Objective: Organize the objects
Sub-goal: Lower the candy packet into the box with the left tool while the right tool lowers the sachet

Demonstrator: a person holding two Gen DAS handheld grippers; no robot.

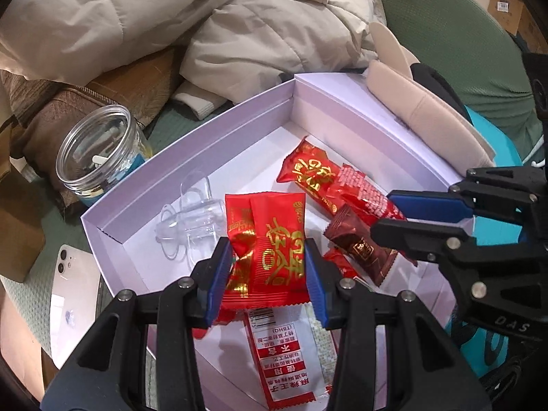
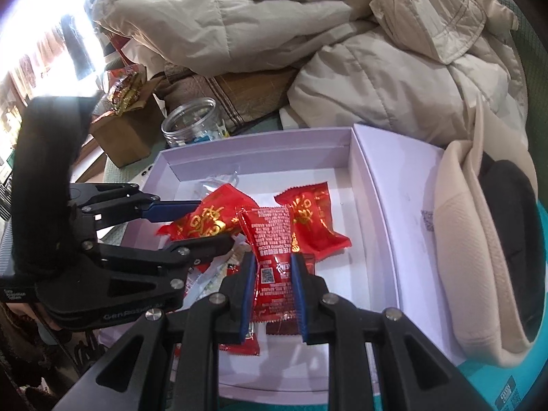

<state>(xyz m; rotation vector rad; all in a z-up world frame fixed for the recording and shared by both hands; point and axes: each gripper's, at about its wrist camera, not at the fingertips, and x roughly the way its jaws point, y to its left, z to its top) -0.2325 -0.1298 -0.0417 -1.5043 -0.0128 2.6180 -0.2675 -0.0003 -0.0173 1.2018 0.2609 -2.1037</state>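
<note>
Behind everything lies a crumpled beige coat (image 2: 342,44), and in front of it a shallow white box (image 1: 191,157) sits on a green surface, with a clear jar (image 1: 99,150) and a white phone (image 1: 73,284) beside its left wall. Both tongs work over this box, so I judge it is the place where the snacks are collected. The left tongs (image 1: 267,277) are clamped on a red gold-printed packet (image 1: 270,257), gripped at its two side edges and lifted a little above the box floor. The right tongs (image 2: 272,291) are closed on another red packet (image 2: 270,239) with white small print, also over the box. A third red packet (image 2: 315,219), a dark brown bar (image 1: 363,246) and a clear plastic piece (image 1: 191,226) rest inside. A cream hat (image 2: 479,239) leans on the right wall.
</note>
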